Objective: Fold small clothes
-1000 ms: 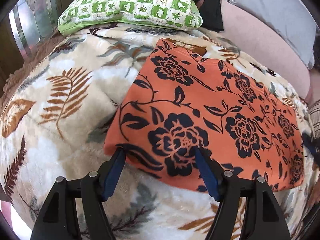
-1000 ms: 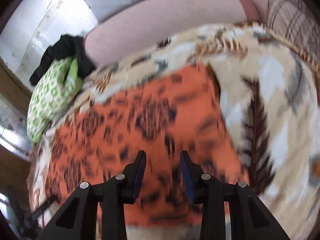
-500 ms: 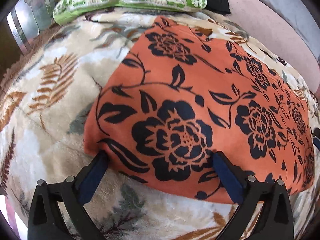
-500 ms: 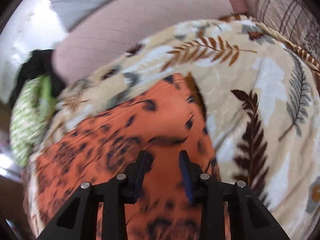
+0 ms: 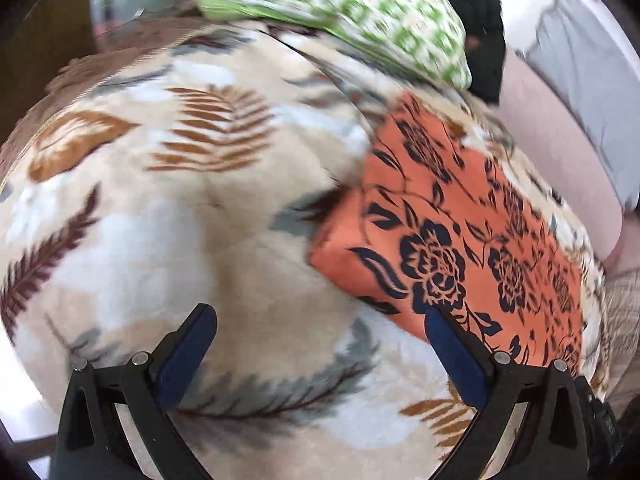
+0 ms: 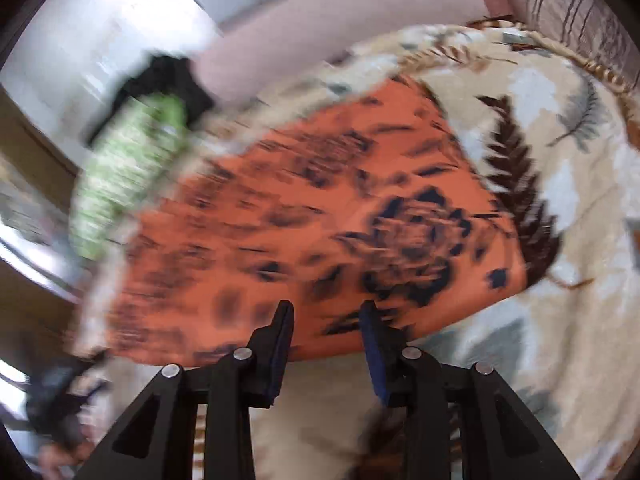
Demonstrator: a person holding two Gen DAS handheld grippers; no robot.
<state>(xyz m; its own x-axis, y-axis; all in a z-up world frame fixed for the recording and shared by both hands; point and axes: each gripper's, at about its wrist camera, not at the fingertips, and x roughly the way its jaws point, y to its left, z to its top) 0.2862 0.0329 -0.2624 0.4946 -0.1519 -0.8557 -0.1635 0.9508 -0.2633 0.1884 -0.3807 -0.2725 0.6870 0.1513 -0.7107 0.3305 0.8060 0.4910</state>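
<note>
The left gripper [image 5: 320, 344] has just spread its jaws wide over the leaf-patterned fleece blanket [image 5: 168, 240], holding nothing; the right gripper [image 6: 326, 332] has its jaws partly apart above the near edge of the folded orange cloth with black flowers [image 6: 320, 216], so a careless pass may drag the fold open.

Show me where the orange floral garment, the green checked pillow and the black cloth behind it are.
orange floral garment [image 5: 460, 240], left wrist view, on the large black flower print.
green checked pillow [image 5: 360, 12], left wrist view, middle of its top face.
black cloth [image 5: 484, 40], left wrist view, on the bunched part behind the pillow.
</note>
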